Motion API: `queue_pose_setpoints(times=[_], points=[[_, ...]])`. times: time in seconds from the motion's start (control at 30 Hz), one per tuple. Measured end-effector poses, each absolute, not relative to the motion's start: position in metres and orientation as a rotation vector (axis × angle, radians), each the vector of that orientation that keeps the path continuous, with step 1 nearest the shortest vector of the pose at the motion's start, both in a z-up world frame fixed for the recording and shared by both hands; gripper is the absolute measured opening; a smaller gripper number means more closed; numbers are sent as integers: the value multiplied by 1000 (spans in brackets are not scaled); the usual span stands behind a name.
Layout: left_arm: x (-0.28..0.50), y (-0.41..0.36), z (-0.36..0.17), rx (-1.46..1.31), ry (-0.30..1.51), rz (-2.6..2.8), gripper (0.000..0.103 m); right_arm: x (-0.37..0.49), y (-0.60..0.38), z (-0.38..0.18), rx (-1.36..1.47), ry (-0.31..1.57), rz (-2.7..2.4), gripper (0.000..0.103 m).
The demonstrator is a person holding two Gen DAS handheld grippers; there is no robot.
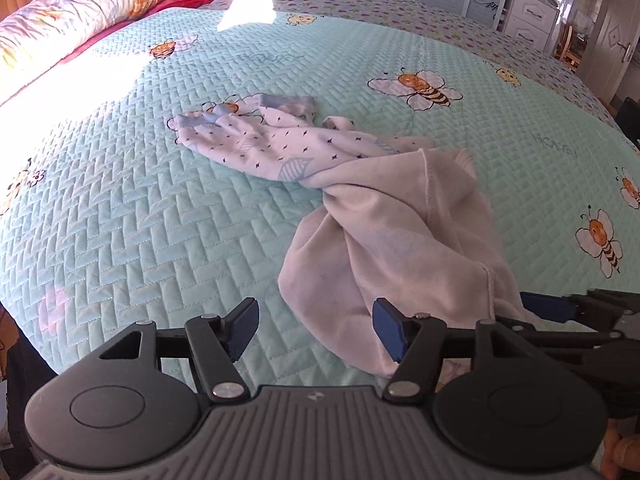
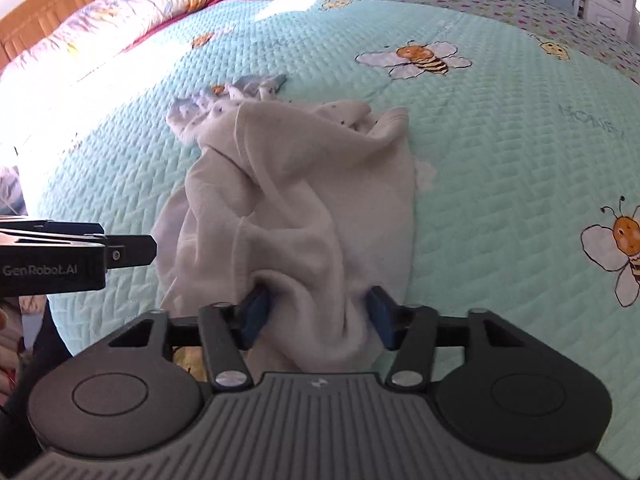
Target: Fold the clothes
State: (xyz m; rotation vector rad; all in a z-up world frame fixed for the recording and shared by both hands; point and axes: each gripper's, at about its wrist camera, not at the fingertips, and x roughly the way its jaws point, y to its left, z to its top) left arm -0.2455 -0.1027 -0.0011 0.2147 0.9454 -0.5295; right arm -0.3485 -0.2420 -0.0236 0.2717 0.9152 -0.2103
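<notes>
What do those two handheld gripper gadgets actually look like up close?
Each is matte black and grey. The left gripper and the right gripper both have a ribbed grey body, two round black discs, black linkage bars with silver pivot pins and blue ribbed pads. One side reads "GenRobot.AI" in pale lettering.

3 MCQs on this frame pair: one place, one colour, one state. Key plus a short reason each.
1. Where does the garment lie?
A. on the quilted bedspread
B. on a wooden floor
C. in a basket

2. What colour is the bedspread's ground?
A. dark red
B. pale mint green
C. black

3. How does the left gripper stand?
A. jaws apart, near edge of the cloth between the pads
B. clamped on a hanger
C. out of both views

Key: 1 A, the twisted cloth rests on the bee-print quilt. 2 B, mint green with bees in both views. 3 A, its pads stand apart in the left wrist view with bedspread showing between them.
</notes>
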Motion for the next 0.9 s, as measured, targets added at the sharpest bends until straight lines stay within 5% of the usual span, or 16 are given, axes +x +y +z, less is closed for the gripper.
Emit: queue_pose_setpoints(times=[0.07, 0.17, 0.9], points=[[-243, -102, -7, 215, 957, -526, 65, -346, -238, -22, 223, 919, -215, 22], [-237, -101, -16, 209, 979, -519, 65, -343, -233, -20, 153, 922, -221, 18], [-230, -120, -24, 216, 998, -549, 65, -351, -239, -8, -68, 969, -260, 16]])
